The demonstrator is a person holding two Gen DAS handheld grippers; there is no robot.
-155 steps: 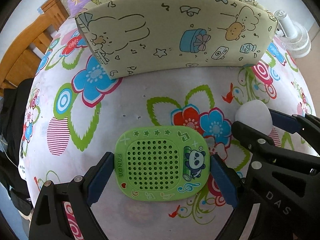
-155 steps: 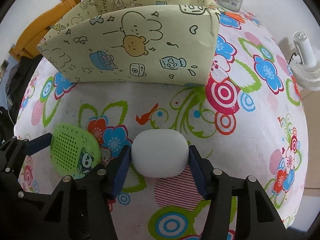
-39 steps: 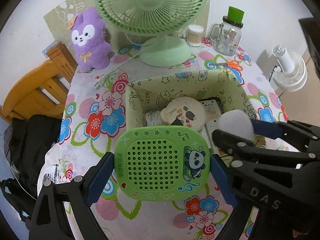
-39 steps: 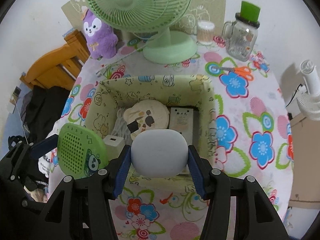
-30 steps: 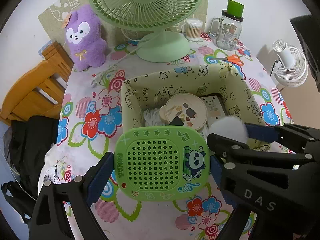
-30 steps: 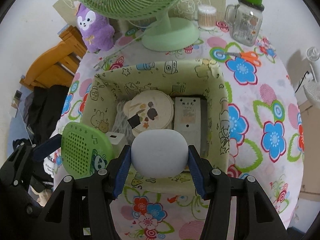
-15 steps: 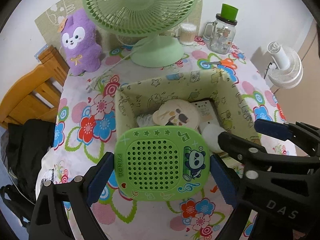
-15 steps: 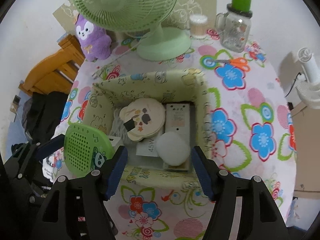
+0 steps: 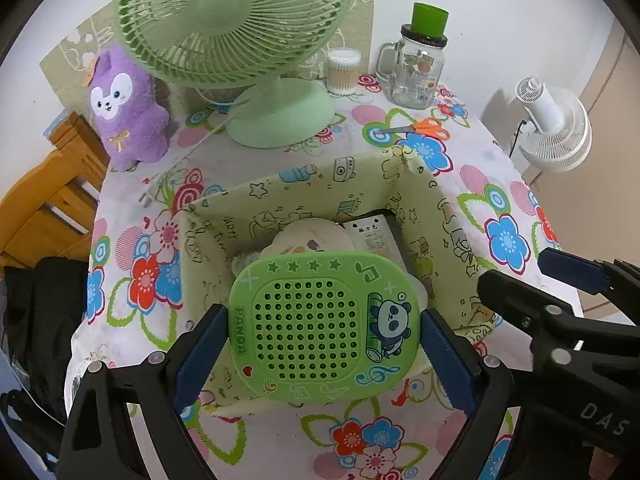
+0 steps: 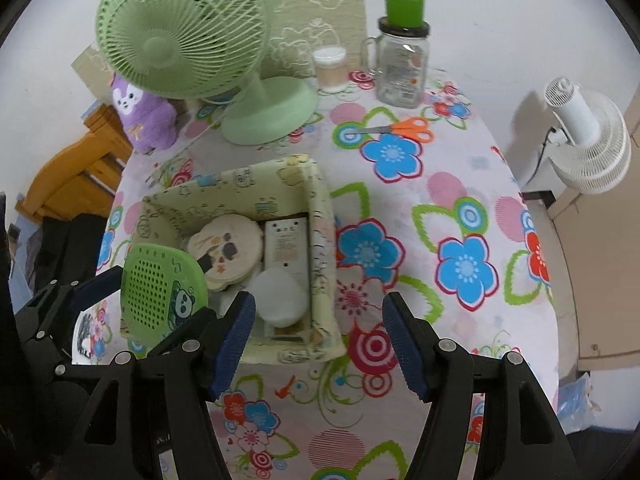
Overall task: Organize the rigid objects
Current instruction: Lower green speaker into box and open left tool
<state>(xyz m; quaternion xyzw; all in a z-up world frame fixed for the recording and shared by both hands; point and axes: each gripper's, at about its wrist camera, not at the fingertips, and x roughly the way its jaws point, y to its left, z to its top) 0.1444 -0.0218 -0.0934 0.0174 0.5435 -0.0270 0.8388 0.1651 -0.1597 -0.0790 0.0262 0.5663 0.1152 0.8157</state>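
My left gripper is shut on a green panda speaker and holds it above the near side of the yellow fabric box. The speaker also shows in the right wrist view, over the box's left side. My right gripper is open and empty, above the box's near right corner. The white rounded case lies in the box, beside a round cream item and a flat white device.
A green table fan, a purple plush, a cotton swab jar, a glass mug with green lid and orange scissors stand behind the box on the flowered tablecloth. A white floor fan is off the table's right edge.
My right gripper has opened and the white case has dropped into the box; the gripper has drawn back to the right. My left gripper still holds the speaker over the box.
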